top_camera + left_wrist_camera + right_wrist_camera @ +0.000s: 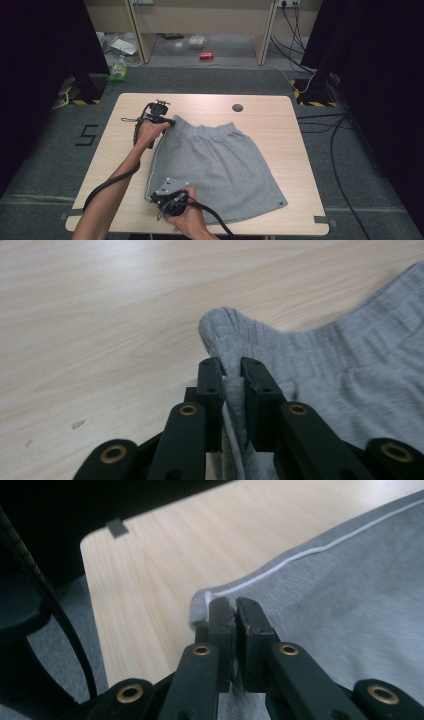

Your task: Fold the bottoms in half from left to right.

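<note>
A grey skirt [215, 165] lies flat at the middle of the table [115, 150]. At its ten o'clock corner the left gripper [170, 121] has its jaws clamped on a fold of the waistband [225, 335]. At the skirt's seven o'clock corner the right gripper [155, 196] pinches the hem beside a white side stripe [300, 555]. A dark round grommet [237, 107] sits at twelve o'clock on the table, well apart from the skirt. Beyond the table, a red can [206, 55] lies on the floor.
</note>
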### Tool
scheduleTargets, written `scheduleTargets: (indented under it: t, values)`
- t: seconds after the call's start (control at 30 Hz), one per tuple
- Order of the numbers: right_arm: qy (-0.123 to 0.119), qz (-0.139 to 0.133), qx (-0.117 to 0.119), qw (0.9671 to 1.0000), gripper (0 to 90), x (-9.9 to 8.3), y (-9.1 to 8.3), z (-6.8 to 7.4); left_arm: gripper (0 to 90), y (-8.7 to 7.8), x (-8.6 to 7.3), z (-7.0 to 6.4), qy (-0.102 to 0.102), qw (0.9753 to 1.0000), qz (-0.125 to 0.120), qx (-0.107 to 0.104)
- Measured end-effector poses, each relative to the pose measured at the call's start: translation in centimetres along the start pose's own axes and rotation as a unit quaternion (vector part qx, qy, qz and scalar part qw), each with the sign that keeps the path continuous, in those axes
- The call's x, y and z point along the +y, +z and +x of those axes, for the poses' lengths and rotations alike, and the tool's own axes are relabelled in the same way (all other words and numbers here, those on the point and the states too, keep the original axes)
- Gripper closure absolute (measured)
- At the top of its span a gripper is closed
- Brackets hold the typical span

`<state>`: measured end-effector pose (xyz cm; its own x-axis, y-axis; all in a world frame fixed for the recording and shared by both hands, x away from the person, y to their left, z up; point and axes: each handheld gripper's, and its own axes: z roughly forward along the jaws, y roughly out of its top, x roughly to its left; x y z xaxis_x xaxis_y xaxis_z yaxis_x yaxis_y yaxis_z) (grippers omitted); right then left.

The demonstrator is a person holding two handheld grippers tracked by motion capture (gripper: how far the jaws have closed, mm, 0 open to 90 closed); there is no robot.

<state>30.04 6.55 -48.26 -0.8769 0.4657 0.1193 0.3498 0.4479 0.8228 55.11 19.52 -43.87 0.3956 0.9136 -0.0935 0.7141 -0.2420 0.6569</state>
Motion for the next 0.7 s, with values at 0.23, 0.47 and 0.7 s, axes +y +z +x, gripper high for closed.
scheduleTargets:
  t: [0.23,0.47,0.7]
  values:
    - [0.014,-0.039,-0.015,0.9990,86.1,-0.1,-3.8,-1.0,79.0,-0.6,2.1,-2.7,0.013,0.9999,-0.002,-0.002]
    - [0.052,-0.064,-0.031,0.9961,86.1,-1.8,-7.6,-2.5,79.0,-0.9,4.1,-5.8,0.023,0.9996,-0.006,-0.014]
    - [0.072,-0.088,-0.063,0.9915,86.1,-3.1,-11.2,-4.0,79.0,0.0,5.2,-8.8,0.033,0.9991,-0.004,-0.025]
